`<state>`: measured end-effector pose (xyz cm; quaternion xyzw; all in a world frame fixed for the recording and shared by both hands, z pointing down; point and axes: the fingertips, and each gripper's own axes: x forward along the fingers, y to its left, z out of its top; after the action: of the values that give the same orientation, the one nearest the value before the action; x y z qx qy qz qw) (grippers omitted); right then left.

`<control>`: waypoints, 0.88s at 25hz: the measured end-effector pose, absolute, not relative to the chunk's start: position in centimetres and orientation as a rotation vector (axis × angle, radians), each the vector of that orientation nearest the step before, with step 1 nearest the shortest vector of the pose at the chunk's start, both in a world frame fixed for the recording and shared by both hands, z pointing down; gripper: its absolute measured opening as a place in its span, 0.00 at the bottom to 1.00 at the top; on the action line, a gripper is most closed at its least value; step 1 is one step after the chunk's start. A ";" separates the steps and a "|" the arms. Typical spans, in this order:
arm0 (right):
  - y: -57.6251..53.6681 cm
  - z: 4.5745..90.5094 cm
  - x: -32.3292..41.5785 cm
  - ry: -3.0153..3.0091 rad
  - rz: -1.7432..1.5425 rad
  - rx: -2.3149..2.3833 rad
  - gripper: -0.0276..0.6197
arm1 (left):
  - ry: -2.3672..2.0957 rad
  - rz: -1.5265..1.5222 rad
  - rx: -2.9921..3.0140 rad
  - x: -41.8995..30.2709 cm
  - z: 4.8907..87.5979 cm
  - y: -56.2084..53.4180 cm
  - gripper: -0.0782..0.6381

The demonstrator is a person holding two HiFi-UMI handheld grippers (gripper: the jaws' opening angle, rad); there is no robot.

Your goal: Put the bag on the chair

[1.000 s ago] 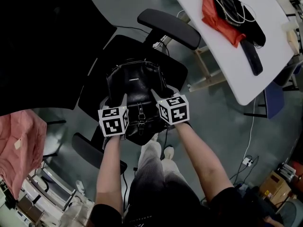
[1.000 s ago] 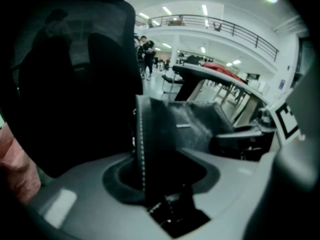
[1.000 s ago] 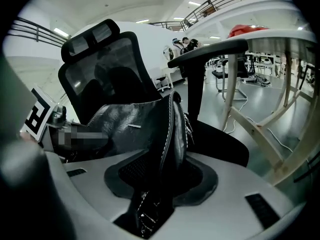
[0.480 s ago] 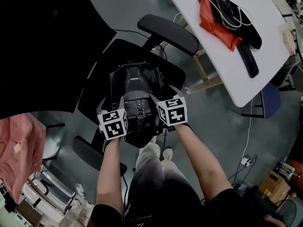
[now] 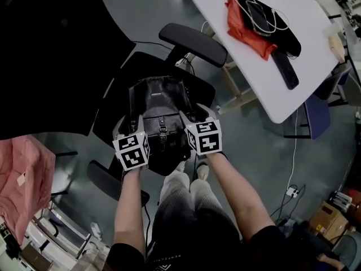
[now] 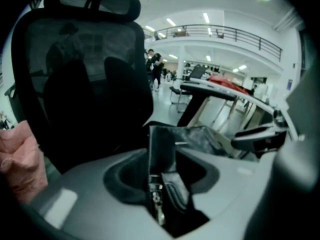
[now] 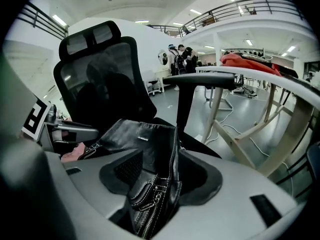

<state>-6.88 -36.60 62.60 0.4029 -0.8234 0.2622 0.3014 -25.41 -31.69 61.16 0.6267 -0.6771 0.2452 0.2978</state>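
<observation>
Bag [image 5: 159,114] looks settled on chair [image 5: 113,106]; release step | left gripper [image 5: 131,124], right gripper [image 5: 198,114]: jaws just closing, slack around bag | next: lift clear without snagging.

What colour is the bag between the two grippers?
Black: a glossy leather bag with pale stitching; the right gripper view shows it best.

Two grippers are in play, the left gripper [image 5: 131,126] and the right gripper [image 5: 198,115], with one black bag [image 5: 158,101] between them. Under both sits one office chair [image 5: 110,113] with two armrests, a far armrest [image 5: 193,43] beyond the right gripper and a near armrest [image 5: 110,182] behind the left gripper. Out past the right gripper stands one white table [image 5: 254,66] carrying one red cloth [image 5: 243,30], and out past the left gripper there is one pink garment [image 5: 22,174].
</observation>
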 end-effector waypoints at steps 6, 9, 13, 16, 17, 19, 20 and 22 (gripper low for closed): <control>-36.1 60.2 -5.7 -2.229 0.680 1.097 0.22 | -1.836 0.590 1.708 -23.7 58.0 -31.1 0.26; -35.5 59.3 -5.2 -2.243 0.671 1.090 0.17 | -1.850 0.566 1.704 -22.7 56.8 -30.3 0.23; -34.8 57.8 -4.5 -2.268 0.661 1.089 0.11 | -1.877 0.554 1.698 -21.4 55.2 -29.2 0.20; -34.3 56.7 -4.0 -2.289 0.645 1.091 0.07 | -1.902 0.541 1.690 -20.5 54.0 -28.3 0.17; -34.1 56.3 -3.8 -2.296 0.639 1.094 0.05 | -1.905 0.533 1.689 -20.2 53.6 -28.1 0.17; -33.6 55.5 -3.5 -2.313 0.629 1.098 0.04 | -1.909 0.518 1.689 -19.4 53.0 -27.6 0.16; -33.4 55.1 -3.4 -2.321 0.625 1.098 0.04 | -1.912 0.513 1.690 -19.1 52.7 -27.3 0.16; -32.8 54.5 -3.2 -2.335 0.617 1.096 0.04 | -1.915 0.509 1.692 -18.5 52.2 -26.7 0.16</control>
<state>-3.18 -32.78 54.49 0.4010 -0.8542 0.2258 0.2422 -18.55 -26.68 52.21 0.6262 -0.7088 0.1882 0.2647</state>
